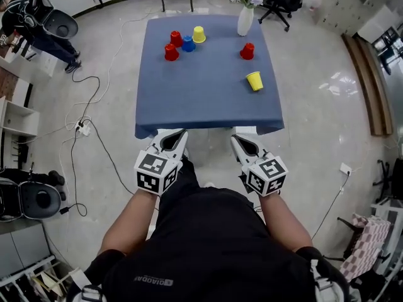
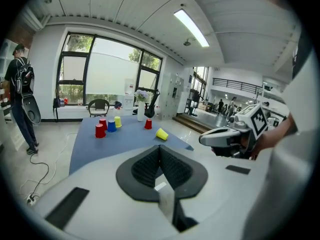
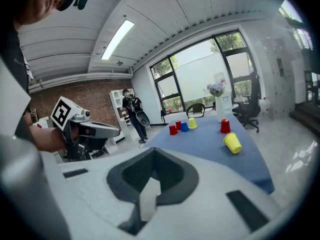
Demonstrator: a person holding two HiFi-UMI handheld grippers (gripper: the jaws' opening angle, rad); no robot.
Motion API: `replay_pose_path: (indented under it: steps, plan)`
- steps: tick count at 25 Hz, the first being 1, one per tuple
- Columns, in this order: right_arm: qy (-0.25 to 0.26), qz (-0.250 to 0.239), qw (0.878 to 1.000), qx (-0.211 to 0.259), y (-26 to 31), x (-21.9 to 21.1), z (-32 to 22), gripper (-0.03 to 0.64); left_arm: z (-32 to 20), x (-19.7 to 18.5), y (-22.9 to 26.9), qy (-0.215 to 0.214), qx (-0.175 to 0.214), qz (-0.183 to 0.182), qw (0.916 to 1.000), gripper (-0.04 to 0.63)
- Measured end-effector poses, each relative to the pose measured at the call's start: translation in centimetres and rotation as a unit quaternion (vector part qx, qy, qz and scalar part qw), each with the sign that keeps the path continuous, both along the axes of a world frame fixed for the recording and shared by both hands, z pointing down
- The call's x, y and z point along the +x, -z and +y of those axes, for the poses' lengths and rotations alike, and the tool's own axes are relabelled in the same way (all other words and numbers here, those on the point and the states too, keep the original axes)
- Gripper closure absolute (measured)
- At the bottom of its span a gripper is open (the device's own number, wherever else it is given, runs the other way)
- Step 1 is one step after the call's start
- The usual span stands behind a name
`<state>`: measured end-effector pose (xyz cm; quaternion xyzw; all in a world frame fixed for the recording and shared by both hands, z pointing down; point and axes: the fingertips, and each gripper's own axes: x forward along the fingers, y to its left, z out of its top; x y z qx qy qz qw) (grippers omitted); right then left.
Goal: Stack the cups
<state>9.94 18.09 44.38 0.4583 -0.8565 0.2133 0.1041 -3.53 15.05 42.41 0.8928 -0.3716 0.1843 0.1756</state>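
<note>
Jaws of both grippers were pressed together with nothing between them. The left gripper and the right gripper were held side by side at the near edge of the table, just short of its blue cloth, each pointing toward the far side and angled slightly downward. No cup was touched by either tool.

All six cups sat on the far half of the table, well apart from the grippers. On the far left was a tight cluster: a red cup nearest, a second red cup behind it, a blue cup just beside both, and a yellow cup at the right end of the group. A third red cup stood alone on the right. Nearer than it, a second yellow cup lay on its side close to the right edge. None was stacked.

A white vase with flowers stood at the far right corner. Beyond the table's left side, a person stood on the pale floor, where cables trailed.
</note>
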Motion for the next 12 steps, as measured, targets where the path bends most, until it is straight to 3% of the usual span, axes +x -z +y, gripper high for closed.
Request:
replay_pose_path:
  steps: [12]
  plan:
    - [-0.020, 0.027, 0.999, 0.009, 1.4, -3.1, -13.1, 0.615, -12.8, -2.1, 0.1, -0.034, 0.000, 0.012, 0.9993, 0.591]
